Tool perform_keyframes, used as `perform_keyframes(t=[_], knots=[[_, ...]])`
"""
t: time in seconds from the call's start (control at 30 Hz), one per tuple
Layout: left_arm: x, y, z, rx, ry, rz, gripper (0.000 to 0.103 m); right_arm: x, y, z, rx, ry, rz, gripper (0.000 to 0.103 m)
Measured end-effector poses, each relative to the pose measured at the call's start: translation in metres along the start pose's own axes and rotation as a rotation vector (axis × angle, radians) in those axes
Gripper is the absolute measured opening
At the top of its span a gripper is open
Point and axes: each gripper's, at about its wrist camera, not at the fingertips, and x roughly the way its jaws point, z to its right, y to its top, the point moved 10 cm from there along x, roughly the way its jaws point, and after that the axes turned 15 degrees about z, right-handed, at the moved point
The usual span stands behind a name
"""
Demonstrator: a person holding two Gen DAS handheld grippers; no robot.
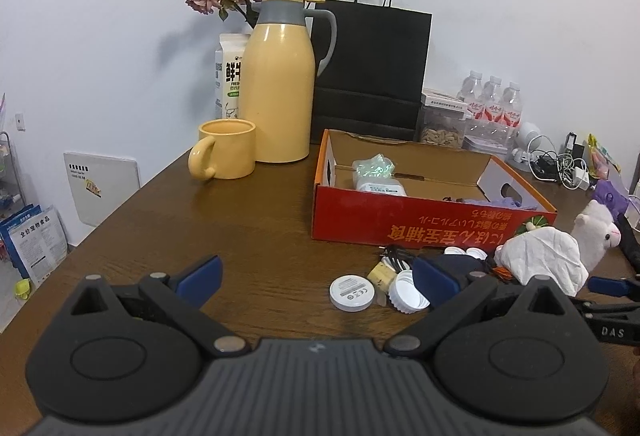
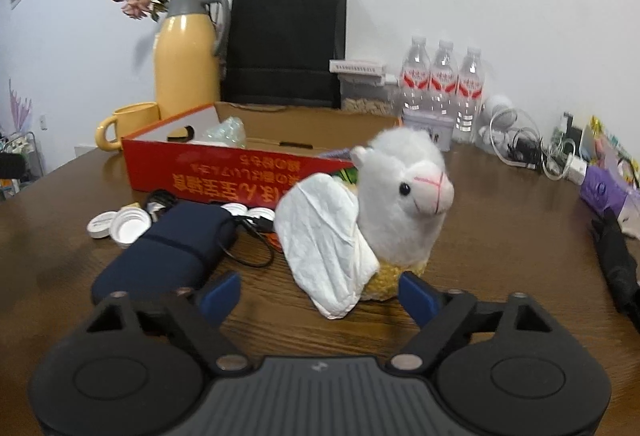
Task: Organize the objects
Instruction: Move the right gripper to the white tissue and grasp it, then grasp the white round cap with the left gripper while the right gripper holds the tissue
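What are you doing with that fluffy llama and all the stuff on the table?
Someone is tidying the table with a claw in each hand. The right claw is open just in front of the llama, which has a tissue leaning on it. The left claw is open and empty near some lids. The red box waits behind.

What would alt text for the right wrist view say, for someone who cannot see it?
A white plush alpaca with a crumpled tissue against its side stands on a brown table, just ahead of the open right gripper. Behind it sits a red cardboard box; a dark blue pouch lies to the left.
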Motion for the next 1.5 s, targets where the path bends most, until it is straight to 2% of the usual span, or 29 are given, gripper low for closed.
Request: perform_keyframes(t=[0.1,0.23,0.57,0.67,0.77,0.87,0.9,0.93,1.07,1.17,1.37,1.5], knots=[[0.003,-0.004,-0.004,-0.005,0.008,-0.009,0.103,0.004,-0.003,-0.002,0.033,0.030,-0.005,0.065],[0.006,-0.008,-0.007,-0.010,0.018,-0.022,0.103,0.005,0.000,-0.010,0.040,0.082,0.012,0.045],[0.012,-0.018,-0.006,-0.004,0.022,-0.052,0.103,0.026,0.017,-0.029,-0.031,0.118,0.038,0.040],[0.014,-0.020,-0.007,-0.002,0.026,-0.059,0.103,0.038,0.022,-0.032,-0.052,0.105,0.046,0.040],[0.018,-0.024,-0.007,0.004,0.031,-0.071,0.103,0.050,0.022,-0.032,-0.043,0.084,0.040,0.033],[0.026,-0.033,-0.008,0.011,0.039,-0.097,0.103,0.058,0.019,-0.029,-0.002,0.072,0.046,0.019],[0.030,-0.037,-0.007,0.015,0.039,-0.110,0.103,0.059,0.018,-0.029,0.003,0.069,0.046,0.010],[0.034,-0.042,-0.005,0.024,0.035,-0.128,0.103,0.058,0.018,-0.028,0.004,0.069,0.050,0.008],[0.048,-0.057,0.003,0.071,0.024,-0.181,0.103,0.049,0.022,-0.027,-0.005,0.061,0.102,0.007],[0.058,-0.058,0.009,0.098,0.019,-0.185,0.103,0.042,0.027,-0.025,-0.009,0.043,0.149,0.007],[0.083,-0.066,0.016,0.124,0.015,-0.224,0.103,0.036,0.030,-0.028,-0.023,0.052,0.167,0.007],[0.090,-0.067,0.018,0.077,-0.026,-0.210,0.087,0.035,0.030,-0.030,-0.027,0.058,0.169,0.007]])
